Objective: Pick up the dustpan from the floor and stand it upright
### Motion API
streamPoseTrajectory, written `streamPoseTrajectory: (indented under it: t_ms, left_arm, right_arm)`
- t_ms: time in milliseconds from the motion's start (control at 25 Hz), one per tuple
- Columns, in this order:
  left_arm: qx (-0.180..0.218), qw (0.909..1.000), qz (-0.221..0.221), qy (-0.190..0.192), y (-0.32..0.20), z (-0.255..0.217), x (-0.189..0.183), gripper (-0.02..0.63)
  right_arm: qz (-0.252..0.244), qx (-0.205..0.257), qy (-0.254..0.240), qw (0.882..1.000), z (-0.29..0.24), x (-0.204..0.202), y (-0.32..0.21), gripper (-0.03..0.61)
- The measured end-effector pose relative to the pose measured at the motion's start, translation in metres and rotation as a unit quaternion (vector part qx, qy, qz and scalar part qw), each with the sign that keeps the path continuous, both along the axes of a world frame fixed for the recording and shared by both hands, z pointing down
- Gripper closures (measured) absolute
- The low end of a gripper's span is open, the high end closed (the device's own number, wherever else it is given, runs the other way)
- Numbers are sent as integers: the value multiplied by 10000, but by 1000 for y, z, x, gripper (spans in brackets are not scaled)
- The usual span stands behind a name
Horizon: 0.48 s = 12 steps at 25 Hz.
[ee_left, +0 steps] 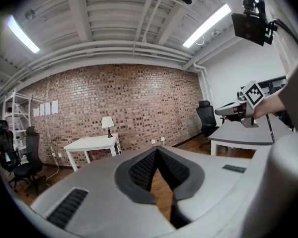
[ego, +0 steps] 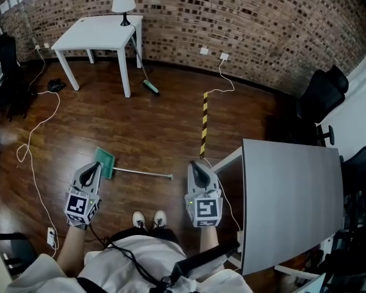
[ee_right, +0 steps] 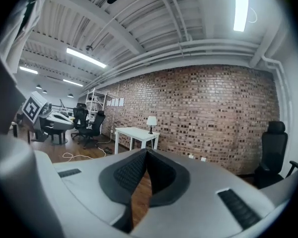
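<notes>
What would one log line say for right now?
green dustpan with long pale handle: lying on brown wooden floor, not picked up | left gripper: shut, empty | right gripper: shut, empty

head view: high up, steep down on floor [ego: 152,133], far; left gripper [ego: 96,165] + right gripper [ego: 194,163] low in frame | left gripper view: close behind own jaws, ~level, twd brick wall [ee_left: 139,103] | right gripper view: same | shared x3: wall, white table [ego: 97,32], lamp [ego: 123,5]

Source: bright ceiling strips [ee_left: 207,26] above the brick wall [ee_left: 114,103]
Floor [ego: 140,133]: dim, soft shadows below the brick wall
Edges: heavy fisheye bending, black corners
Focus: left tongs [ee_left: 157,151] soft up close
</notes>
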<state>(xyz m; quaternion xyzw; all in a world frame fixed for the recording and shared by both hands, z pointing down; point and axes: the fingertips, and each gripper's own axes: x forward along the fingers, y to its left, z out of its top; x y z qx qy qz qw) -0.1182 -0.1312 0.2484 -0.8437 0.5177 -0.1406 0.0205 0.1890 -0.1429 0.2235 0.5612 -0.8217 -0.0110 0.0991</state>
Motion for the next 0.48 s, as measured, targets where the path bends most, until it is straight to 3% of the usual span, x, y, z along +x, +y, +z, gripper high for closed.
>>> streamPoseTrajectory:
  t_ms: [80,120,160,200,320,480]
  left_arm:
    - [-122,9999,63,26,-1,15,-6,607]
    - [-190,9997,111,79,-2,23,-8,605]
    - [-281,9994,165,151,-4,31,-10,591]
    - [-391,9987,214,229,-6,41,-13,578]
    - [-758,9960,186,435,-17,78,-23,520]
    - [-1303,9888,-263,681,-36,138,-39,437]
  right_arm:
    - [155,12,-69,9999,7,2,-2,564]
    - [197,5,-139,9997,13,4,-5,510]
    - [200,-51,-172,9996,21,3,-8,399]
    - [182,-158,-142,9996,31,1,-11,329]
    - [103,-484,196,9986,66,-7,-18,324]
    - [144,-914,565,9941,131,1,-34,322]
